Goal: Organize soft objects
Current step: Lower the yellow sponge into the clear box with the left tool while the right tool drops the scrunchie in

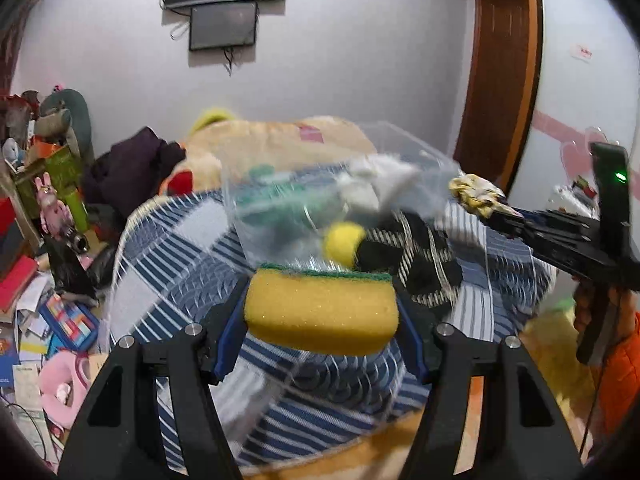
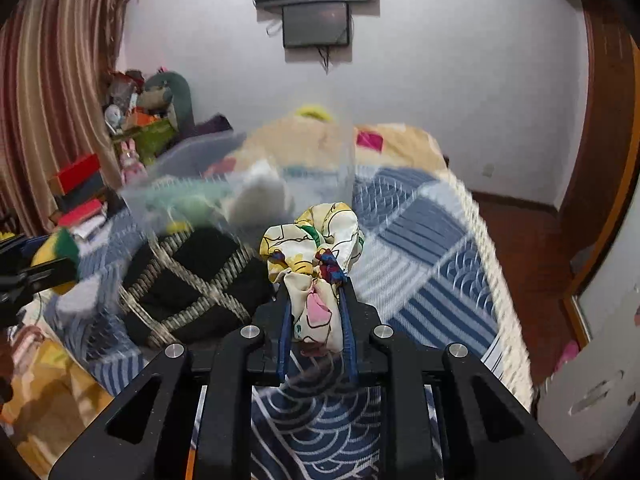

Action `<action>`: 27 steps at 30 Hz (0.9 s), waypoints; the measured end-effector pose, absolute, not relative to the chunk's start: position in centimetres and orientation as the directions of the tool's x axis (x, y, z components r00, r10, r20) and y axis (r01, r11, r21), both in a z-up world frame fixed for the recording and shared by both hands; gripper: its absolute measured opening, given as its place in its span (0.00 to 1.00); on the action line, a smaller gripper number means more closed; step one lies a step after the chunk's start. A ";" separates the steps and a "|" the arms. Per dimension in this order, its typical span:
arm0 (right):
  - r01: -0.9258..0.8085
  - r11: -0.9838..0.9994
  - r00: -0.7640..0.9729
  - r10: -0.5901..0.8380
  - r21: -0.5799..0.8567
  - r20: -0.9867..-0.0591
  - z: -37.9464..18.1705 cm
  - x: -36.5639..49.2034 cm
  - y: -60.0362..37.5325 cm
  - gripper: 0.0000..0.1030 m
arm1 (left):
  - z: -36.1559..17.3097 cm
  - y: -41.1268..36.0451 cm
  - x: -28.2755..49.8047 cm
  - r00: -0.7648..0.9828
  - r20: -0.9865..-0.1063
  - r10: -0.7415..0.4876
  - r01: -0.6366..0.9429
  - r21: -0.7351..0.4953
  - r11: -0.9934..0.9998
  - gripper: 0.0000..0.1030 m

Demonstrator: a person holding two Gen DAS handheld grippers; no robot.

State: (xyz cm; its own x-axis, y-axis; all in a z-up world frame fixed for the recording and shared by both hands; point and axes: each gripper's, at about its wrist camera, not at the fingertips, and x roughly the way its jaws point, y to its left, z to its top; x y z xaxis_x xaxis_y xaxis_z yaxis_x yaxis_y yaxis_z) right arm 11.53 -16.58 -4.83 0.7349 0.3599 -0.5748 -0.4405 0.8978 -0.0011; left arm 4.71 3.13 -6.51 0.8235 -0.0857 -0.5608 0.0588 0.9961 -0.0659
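- Left gripper (image 1: 322,312) clenched a sponge (image 1: 322,314) near the clear bin (image 1: 400,140).
- Right gripper (image 2: 316,304) grasped a scrunchie (image 2: 316,240) above the bed (image 2: 432,248).

Between the left gripper's (image 1: 322,312) 2 fingers sits the sponge (image 1: 320,310), the clear bin (image 1: 320,200) on the bed (image 1: 180,248) beyond their tips, while the scrunchie (image 2: 314,248) sits between the right gripper's (image 2: 316,312) fingers, the bin ahead-left.

yellow-green sponge (image 1: 322,312) level, squeezed in jaws; floral scrunchie (image 2: 314,240) bunched upright, clamped in jaws
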 end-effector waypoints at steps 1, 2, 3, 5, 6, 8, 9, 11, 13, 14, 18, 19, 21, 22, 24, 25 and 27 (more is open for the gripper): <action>-0.443 0.896 0.741 0.365 -0.002 -0.563 -4.4 11.5 -16.5 0.18 | -5.9 3.3 5.2 0.831 -0.550 -0.079 0.050 -0.068 0.996 0.63; -0.449 0.893 0.752 0.376 -0.003 -0.542 -3.5 11.4 -16.4 0.18 | -5.5 3.5 5.5 0.837 -0.542 -0.075 0.045 -0.068 0.997 0.63; -0.455 0.891 0.758 0.385 -0.003 -0.526 -2.9 11.3 -16.2 0.18 | -5.1 3.7 5.9 0.843 -0.534 -0.071 0.040 -0.068 0.997 0.63; -0.466 0.885 0.769 0.403 -0.004 -0.496 -1.7 11.2 -15.8 0.18 | -4.1 4.2 6.7 0.857 -0.511 -0.061 0.028 -0.072 0.997 0.63; -0.473 0.881 0.775 0.414 -0.005 -0.478 -1.0 11.2 -15.5 0.18 | -3.6 4.3 7.2 0.863 -0.501 -0.059 0.023 -0.076 0.997 0.63; -0.483 0.875 0.782 0.428 -0.008 -0.453 -0.2 11.4 -14.9 0.18 | -2.7 4.6 8.0 0.876 -0.479 -0.057 0.015 -0.091 0.996 0.63; -0.488 0.873 0.785 0.434 -0.010 -0.442 0.2 11.5 -14.5 0.19 | -2.4 4.7 8.4 0.881 -0.470 -0.056 0.011 -0.097 0.995 0.63; -0.499 0.867 0.789 0.446 -0.015 -0.422 1.0 12.0 -13.7 0.19 | -1.7 4.9 9.4 0.888 -0.457 -0.055 0.005 -0.109 0.994 0.63; -0.507 0.862 0.791 0.456 -0.019 -0.408 1.4 12.6 -13.0 0.19 | -1.3 5.2 10.4 0.891 -0.450 -0.055 -0.001 -0.123 0.992 0.63; -0.512 0.859 0.790 0.461 -0.021 -0.404 1.5 13.0 -12.5 0.19 | -1.2 5.3 10.9 0.891 -0.451 -0.056 -0.004 -0.130 0.992 0.63; -0.537 0.843 0.769 0.485 -0.009 -0.417 1.4 14.7 -10.7 0.19 | -1.7 5.5 13.4 0.873 -0.485 -0.060 -0.015 -0.150 0.989 0.63; -0.546 0.838 0.759 0.492 -0.005 -0.427 1.2 15.3 -10.1 0.19 | -2.0 5.5 14.2 0.864 -0.500 -0.059 -0.019 -0.149 0.989 0.63; -0.558 0.830 0.745 0.497 -0.007 -0.444 0.8 16.0 -9.0 0.19 | -2.6 5.4 15.3 0.853 -0.519 -0.053 -0.026 -0.144 0.989 0.63; -0.562 0.827 0.739 0.496 -0.012 -0.457 0.5 16.4 -8.5 0.19 | -3.0 5.5 15.9 0.847 -0.529 -0.048 -0.032 -0.141 0.990 0.63; -0.567 0.824 0.727 0.493 -0.011 -0.478 -0.1 17.2 -7.6 0.19 | -3.8 5.5 17.1 0.836 -0.548 -0.029 -0.048 -0.125 0.991 0.63; -0.571 0.821 0.715 0.495 -0.003 -0.494 -0.5 17.7 -7.1 0.19 | -4.3 5.6 17.7 0.829 -0.559 -0.022 -0.057 -0.123 0.991 0.63; -0.576 0.818 0.697 0.495 0.007 -0.518 -1.2 18.5 -6.4 0.19 | -5.0 5.8 18.7 0.817 -0.576 -0.029 -0.061 -0.136 0.989 0.63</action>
